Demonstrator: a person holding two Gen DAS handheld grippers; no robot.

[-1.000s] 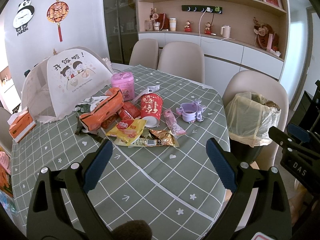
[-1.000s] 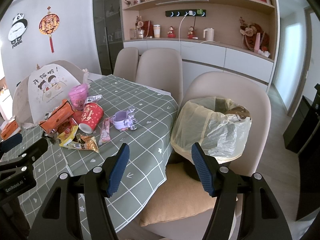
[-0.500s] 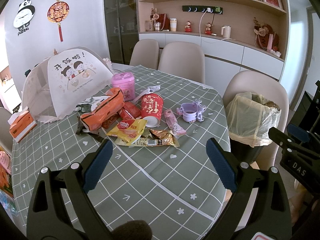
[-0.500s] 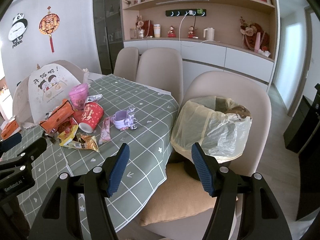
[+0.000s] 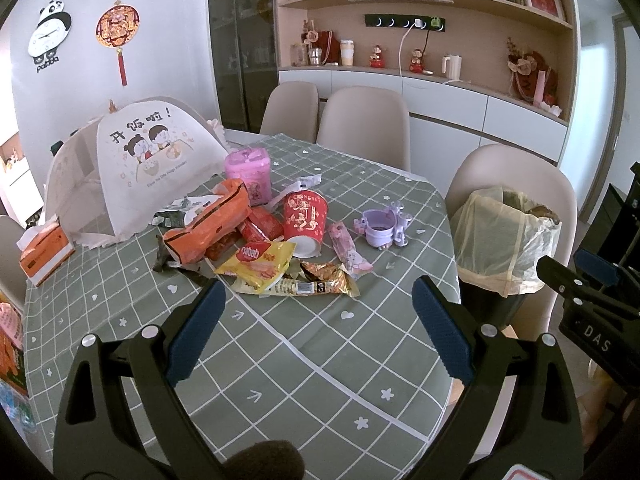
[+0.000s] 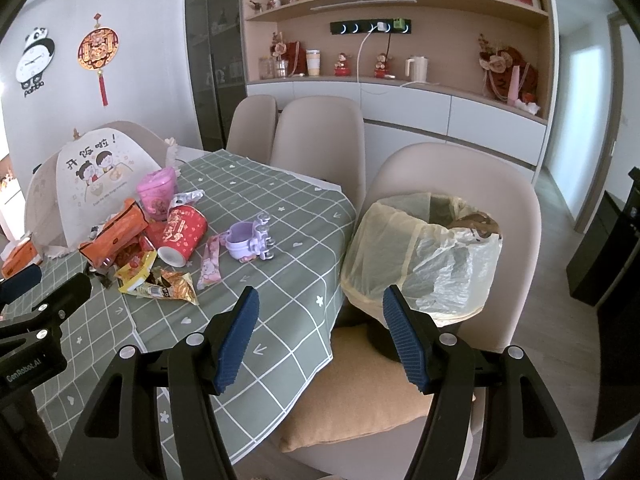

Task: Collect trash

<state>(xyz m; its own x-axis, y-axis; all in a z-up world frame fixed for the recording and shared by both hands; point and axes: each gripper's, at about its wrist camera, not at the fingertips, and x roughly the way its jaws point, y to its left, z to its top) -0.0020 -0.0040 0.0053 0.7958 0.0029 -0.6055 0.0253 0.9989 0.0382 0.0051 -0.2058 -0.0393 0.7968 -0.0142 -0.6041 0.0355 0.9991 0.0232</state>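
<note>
With left gripper (image 5: 316, 320) and right gripper (image 6: 320, 336) both spread wide and empty, the tipped red cup (image 5: 305, 222) could be knocked rolling if the wrapper pile (image 5: 280, 272) is approached carelessly.

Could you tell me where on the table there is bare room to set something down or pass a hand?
The green checked tablecloth lies bare between the open left gripper and the gold foil wrapper, and behind the purple plastic toy cup toward the beige chairs. It is crowded around the tipped red paper cup, where the wrappers overlap.
</note>
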